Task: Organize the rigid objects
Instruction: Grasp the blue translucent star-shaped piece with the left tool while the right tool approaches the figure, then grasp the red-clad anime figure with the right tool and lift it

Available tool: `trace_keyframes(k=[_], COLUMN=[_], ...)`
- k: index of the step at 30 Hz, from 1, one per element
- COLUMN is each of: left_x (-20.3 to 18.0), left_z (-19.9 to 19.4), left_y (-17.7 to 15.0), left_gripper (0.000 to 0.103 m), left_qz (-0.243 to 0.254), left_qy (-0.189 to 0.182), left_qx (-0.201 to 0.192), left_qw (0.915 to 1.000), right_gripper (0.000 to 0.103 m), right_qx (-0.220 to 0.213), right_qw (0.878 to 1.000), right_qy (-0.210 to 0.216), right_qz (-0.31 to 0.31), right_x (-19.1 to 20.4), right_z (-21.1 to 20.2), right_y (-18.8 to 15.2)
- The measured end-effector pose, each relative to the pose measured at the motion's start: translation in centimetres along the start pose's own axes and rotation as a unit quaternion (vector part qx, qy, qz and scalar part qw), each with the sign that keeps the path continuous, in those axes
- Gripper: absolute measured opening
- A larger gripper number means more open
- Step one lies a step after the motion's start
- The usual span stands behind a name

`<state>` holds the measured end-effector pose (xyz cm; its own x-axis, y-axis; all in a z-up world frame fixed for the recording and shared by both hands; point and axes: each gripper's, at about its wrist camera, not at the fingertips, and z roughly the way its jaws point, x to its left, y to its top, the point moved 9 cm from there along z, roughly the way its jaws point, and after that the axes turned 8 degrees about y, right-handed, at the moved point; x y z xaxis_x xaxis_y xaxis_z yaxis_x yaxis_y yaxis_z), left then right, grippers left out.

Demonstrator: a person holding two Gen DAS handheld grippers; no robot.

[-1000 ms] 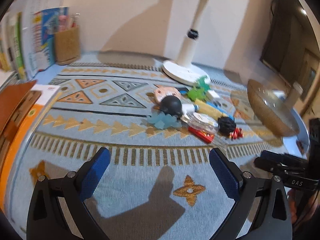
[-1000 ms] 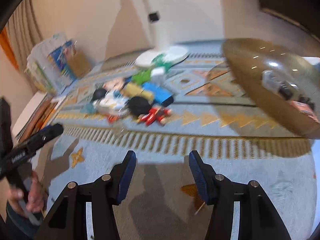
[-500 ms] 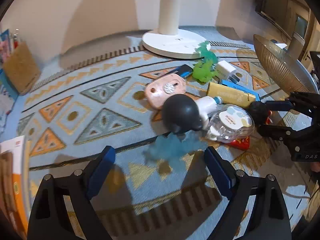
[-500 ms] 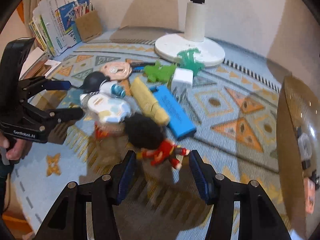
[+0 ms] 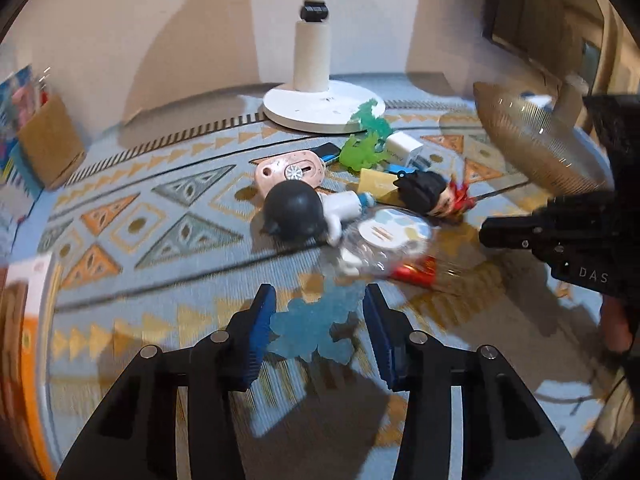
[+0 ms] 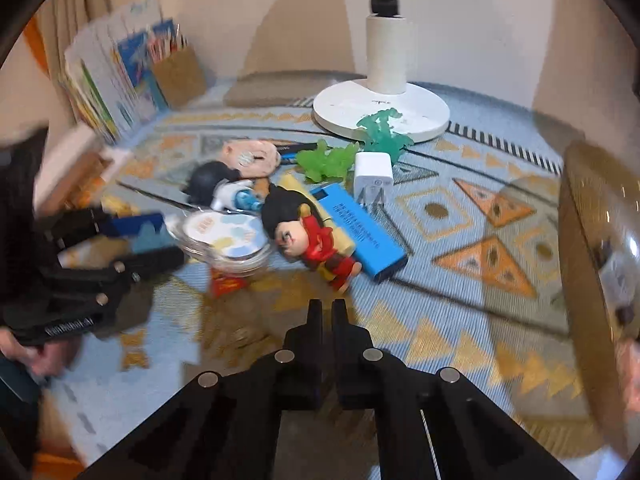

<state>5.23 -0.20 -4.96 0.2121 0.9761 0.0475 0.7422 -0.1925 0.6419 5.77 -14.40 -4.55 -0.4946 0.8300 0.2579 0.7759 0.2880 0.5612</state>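
Patterned blue-and-orange cloth covers the surface, with a white fan base [image 5: 323,107] at the far side and a heap of small toys in the middle.

Between the left tongs [image 5: 320,332], flat on the cloth, lies a pale blue dinosaur-shaped piece [image 5: 310,330]. Its jaws have just been closing around it: the blue pads stand close on either side, the left one about touching its edge, the right one with a sliver of gap, so I would not call it gripped yet. It looks thin, light and stiff, perhaps a little slick; its ragged outline suggests pinching across the broad body, not the spiky limbs, which could slip or twist out.

Just beyond those tongs sit a clear round case [image 5: 390,240] and a black-helmeted figure [image 5: 296,214].

The right tongs [image 6: 327,312] have just been snapping together and are clenched on nothing, fingers meeting. Right ahead of their tips lies a red-suited, black-haired figurine [image 6: 310,236], its feet nearest, close but apart. Beside it, to the right, rests a blue power bank [image 6: 360,230]. A ribbed amber bowl [image 6: 592,264] stands well off to the right.
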Motion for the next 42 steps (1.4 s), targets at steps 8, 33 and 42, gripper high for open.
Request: trace_keyframes(k=[8,33,42], left_x=[0.8,0.4,-0.2], left_z=[-2.5,-3.3,-3.2], left_y=[-1.3,-1.3,-1.4], left_gripper=[0.042,0.042,0.042], left_qz=[-0.067,-0.055,-0.042], left_qy=[-0.013,-0.005,-0.013], left_qx=[-0.043,-0.072,-0.066], left_qw=[0.9968,0.9959,0.9969], right_gripper=[0.015,0.011,0.011], right_qx=[0.009,-0.013,-0.019], right_qw=[1.0,0.999,0.992], right_qy=[0.003,0.006,0.065], right_qz=[-0.016,-0.032,0.104], right_x=[3.0,3.2,0.6], right_z=[-3.2,-2.6,-8.1], right_y=[-1.6,-1.3,-7.6])
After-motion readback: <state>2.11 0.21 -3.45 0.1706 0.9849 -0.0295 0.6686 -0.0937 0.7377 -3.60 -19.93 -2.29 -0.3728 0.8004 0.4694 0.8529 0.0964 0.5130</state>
